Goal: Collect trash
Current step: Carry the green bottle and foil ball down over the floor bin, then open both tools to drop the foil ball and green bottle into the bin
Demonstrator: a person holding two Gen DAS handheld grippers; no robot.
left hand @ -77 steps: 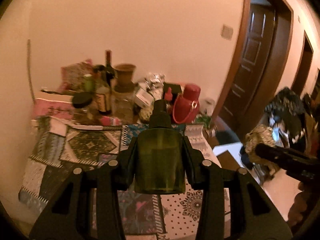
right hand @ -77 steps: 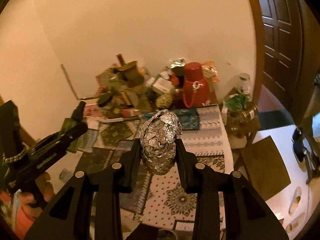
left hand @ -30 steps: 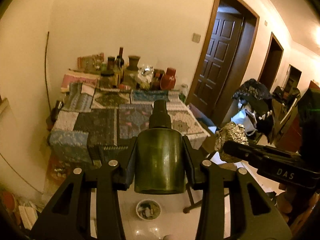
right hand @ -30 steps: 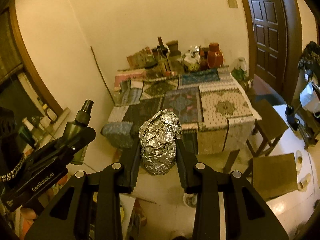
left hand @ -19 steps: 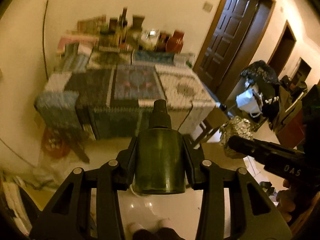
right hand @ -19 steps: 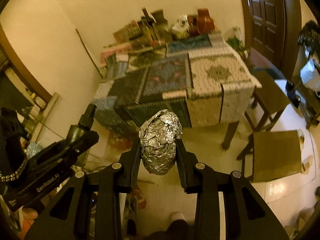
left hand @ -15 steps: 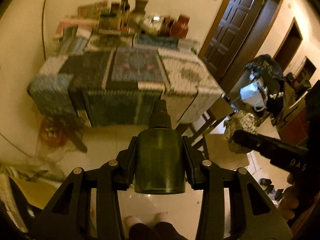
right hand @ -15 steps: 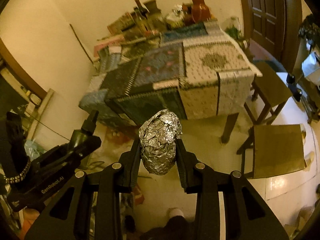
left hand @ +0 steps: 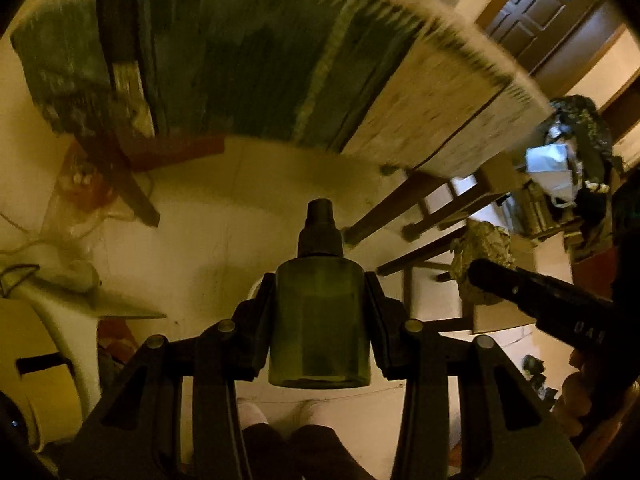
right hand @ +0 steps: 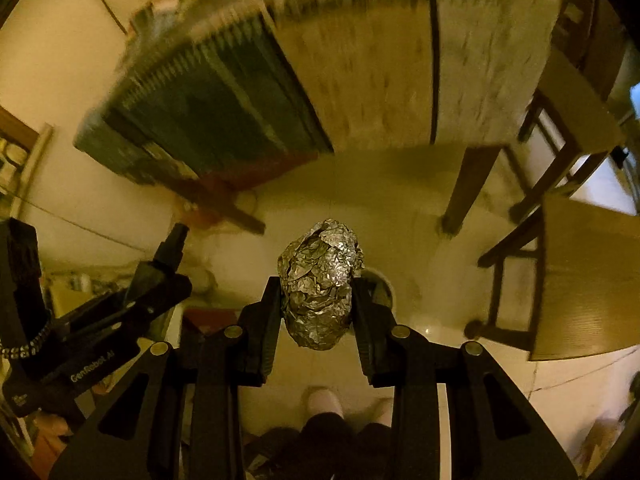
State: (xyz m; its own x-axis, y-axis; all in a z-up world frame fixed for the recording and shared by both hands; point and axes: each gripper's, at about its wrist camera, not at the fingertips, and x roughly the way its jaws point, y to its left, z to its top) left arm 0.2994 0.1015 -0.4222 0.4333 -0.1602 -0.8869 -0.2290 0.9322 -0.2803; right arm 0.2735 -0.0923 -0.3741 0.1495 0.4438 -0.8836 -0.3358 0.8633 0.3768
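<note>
Blurred table point(left hand: 256, 60), top cut off, now looms overhead where it earlier lay below; left gripper point(left hand: 320, 308) clamps the bottle point(left hand: 320, 320), right gripper point(right hand: 316, 300) the foil ball point(right hand: 320, 280).

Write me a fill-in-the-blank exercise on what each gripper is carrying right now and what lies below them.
1. The left gripper is shut on a green spray ____.
2. The right gripper is shut on a crumpled ball of ____.
3. Both grippers point down at the pale ____, in front of the cloth-covered table.
4. In the right wrist view, a wooden ____ stands at the right of the table.

Missing words: bottle; foil; floor; chair
</note>
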